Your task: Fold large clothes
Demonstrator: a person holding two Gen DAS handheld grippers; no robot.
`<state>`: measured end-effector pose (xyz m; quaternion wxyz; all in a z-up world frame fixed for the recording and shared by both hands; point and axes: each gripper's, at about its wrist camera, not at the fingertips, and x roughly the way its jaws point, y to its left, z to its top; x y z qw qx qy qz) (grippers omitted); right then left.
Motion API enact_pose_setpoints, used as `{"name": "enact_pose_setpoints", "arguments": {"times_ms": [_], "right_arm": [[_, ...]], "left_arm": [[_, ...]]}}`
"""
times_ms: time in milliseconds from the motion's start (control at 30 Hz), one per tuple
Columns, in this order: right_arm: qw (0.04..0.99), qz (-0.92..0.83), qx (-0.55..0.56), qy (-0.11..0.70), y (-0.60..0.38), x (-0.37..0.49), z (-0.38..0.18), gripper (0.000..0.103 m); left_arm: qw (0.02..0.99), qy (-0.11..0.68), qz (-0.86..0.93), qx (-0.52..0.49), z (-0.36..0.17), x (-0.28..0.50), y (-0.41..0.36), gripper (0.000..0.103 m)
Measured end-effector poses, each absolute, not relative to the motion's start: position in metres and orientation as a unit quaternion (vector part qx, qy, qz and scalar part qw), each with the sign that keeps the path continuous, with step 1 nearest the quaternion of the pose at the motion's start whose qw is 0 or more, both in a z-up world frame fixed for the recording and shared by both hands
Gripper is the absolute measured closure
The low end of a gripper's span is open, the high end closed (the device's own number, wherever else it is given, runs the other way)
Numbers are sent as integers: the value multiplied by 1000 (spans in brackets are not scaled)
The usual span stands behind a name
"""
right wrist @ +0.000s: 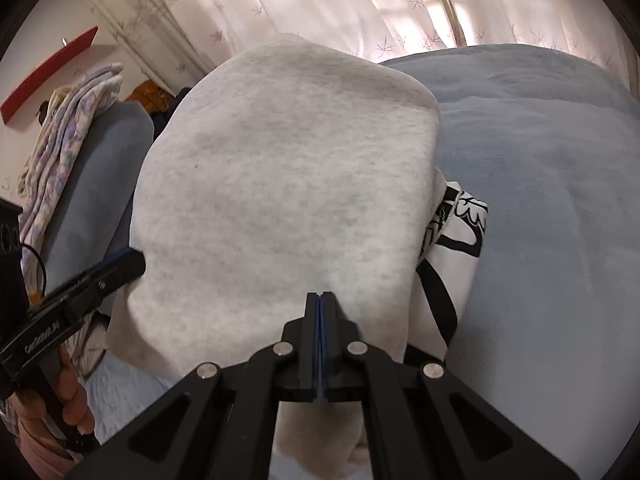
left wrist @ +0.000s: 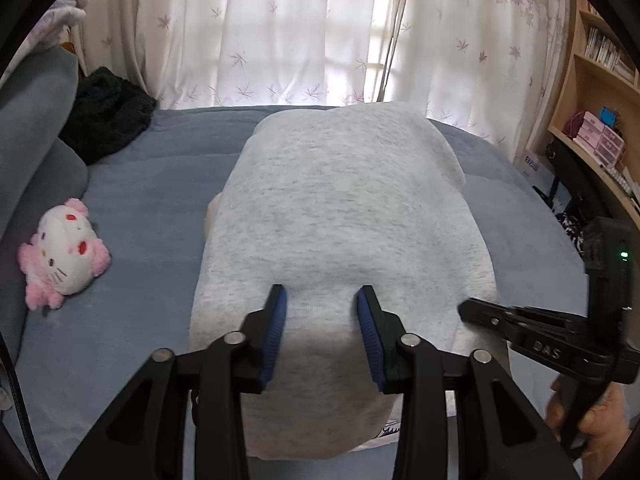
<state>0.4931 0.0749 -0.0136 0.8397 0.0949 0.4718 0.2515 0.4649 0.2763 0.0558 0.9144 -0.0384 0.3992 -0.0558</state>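
The left gripper (left wrist: 322, 294) points down at a slant over the near part of the grey garment (left wrist: 340, 220). Its two fingers, with blue pads (left wrist: 276, 336), stand apart, and grey cloth lies between them; the pads are near the fabric, but whether they press on it cannot be told. The right gripper (right wrist: 321, 296) also slants down, and its jaws are fully closed, the blue pads meeting in one thin line. Whether any cloth is pinched between them cannot be seen. In the left wrist view this right gripper enters at about 4 o'clock, its tip at the edge of the garment, with a hand (left wrist: 592, 420) on its handle.

The garment is light heather grey, folded to a thick long block that lies on the blue bed cover (left wrist: 132, 184). In the right wrist view a white part with black print (right wrist: 464, 220) comes out from under it at 3 o'clock. A pink and white plush toy (left wrist: 64, 254) lies on the bed at 9 o'clock, well apart from the garment
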Motion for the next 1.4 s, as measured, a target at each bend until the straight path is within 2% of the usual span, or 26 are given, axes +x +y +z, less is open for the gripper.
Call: {"name": "enact_pose_setpoints", "arguments": {"times_ms": [33, 100, 133, 433, 500, 533, 700, 800, 900, 1100, 1200, 1400], "right_arm": [[838, 254, 93, 474, 73, 489, -10, 100], [836, 251, 87, 479, 70, 480, -2, 100], [835, 250, 84, 482, 67, 474, 5, 99], [841, 245, 79, 475, 36, 420, 56, 78], [843, 241, 76, 476, 28, 405, 68, 69], [844, 237, 72, 475, 22, 395, 75, 67], [850, 222, 67, 473, -1, 356, 102, 61], [852, 215, 66, 472, -15, 334, 114, 48], [855, 204, 61, 474, -28, 311, 123, 42], [857, 198, 42, 475, -52, 256, 128, 33], [857, 201, 43, 472, -65, 231, 123, 33], [865, 187, 47, 463, -99, 174, 97, 31]], "left_arm": [[914, 400, -50, -38, 57, 462, 275, 56], [913, 403, -44, -39, 61, 455, 271, 32], [913, 404, -43, -38, 63, 451, 269, 29], [912, 405, -55, -31, 92, 387, 239, 29], [913, 404, -56, -32, 101, 369, 233, 27], [913, 402, -56, -31, 106, 358, 229, 26], [917, 393, -56, -34, 130, 311, 211, 19], [920, 387, -53, -28, 142, 284, 199, 10], [923, 380, -48, -22, 152, 256, 185, 5], [925, 377, -37, -26, 158, 202, 160, 4], [929, 368, -35, -26, 151, 172, 146, 1], [933, 359, -15, -33, 118, 110, 123, 1]]}}
